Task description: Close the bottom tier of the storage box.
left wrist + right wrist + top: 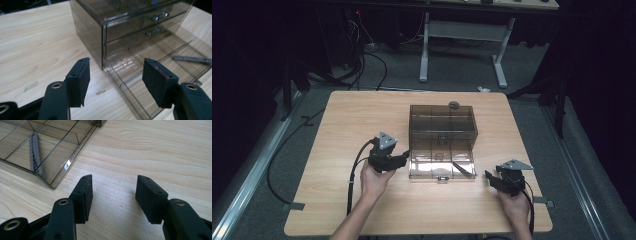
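A smoky clear drawer cabinet (442, 120) (90, 30) stands mid-table. Its bottom drawer (419, 162) (120, 80) (62, 152) is pulled out toward me. A grey ridged stick (462, 169) (192, 59) (35, 150) lies in the drawer's right compartment. My left gripper (404, 157) (116, 82) hovers at the drawer's left front corner, its jaws open and nothing between them. To the right of the drawer, my right gripper (489, 177) (115, 195) stands open over bare wood.
The upper drawers are closed, and their metal knobs (158, 17) face me. A small round grey object (454, 105) sits at the cabinet's far top edge. The wooden table (352, 120) has free room left and in front. Cables trail on the floor beyond.
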The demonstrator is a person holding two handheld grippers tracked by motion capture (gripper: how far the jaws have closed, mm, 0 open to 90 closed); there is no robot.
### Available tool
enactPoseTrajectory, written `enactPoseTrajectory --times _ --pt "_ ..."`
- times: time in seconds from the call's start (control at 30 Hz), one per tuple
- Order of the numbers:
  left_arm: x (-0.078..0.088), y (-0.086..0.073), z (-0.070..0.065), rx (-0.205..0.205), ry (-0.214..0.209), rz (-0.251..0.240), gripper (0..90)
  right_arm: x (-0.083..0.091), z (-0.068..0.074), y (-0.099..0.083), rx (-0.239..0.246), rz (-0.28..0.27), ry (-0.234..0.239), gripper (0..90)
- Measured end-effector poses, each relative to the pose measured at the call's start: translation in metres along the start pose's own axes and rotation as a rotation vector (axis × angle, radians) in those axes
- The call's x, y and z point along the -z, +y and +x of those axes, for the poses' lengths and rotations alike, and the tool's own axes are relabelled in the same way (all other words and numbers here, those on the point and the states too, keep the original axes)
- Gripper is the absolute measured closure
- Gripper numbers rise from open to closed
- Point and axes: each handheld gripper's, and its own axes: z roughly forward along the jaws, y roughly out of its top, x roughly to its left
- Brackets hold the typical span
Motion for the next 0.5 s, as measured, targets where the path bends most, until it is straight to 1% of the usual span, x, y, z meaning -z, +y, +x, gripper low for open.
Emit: enactPoseTrajectory --times 0.13,0.23,0.37,0.4,0.43,0.47,0.5 --pt "-0.001 0.010 -0.001 0.003 -0.015 -0.005 40.9 0.000 0.000 0.000 0.000 0.000 0.000 48.0" --pt "-0.003 0.017 -0.002 -0.010 -0.024 -0.008 42.6 0.000 0.000 0.000 0.001 0.002 0.001 48.0" --pt "-0.007 0.026 -0.004 -0.032 -0.024 -0.001 42.7 0.000 0.000 0.000 0.000 0.002 0.000 48.0" --pt "-0.008 0.028 -0.005 -0.035 -0.024 -0.008 43.1 0.000 0.000 0.000 0.000 0.002 0.000 48.0" --pt "-0.009 0.030 -0.006 -0.023 -0.033 -0.008 44.1 0.000 0.000 0.000 0.000 0.000 0.000 48.0" --pt "-0.010 0.033 -0.005 -0.038 -0.030 -0.007 45.9 0.000 0.000 0.000 0.000 0.002 0.001 48.0" --pt "-0.011 0.035 -0.005 -0.028 -0.039 -0.003 45.9 0.000 0.000 0.000 0.000 0.002 0.001 48.0"
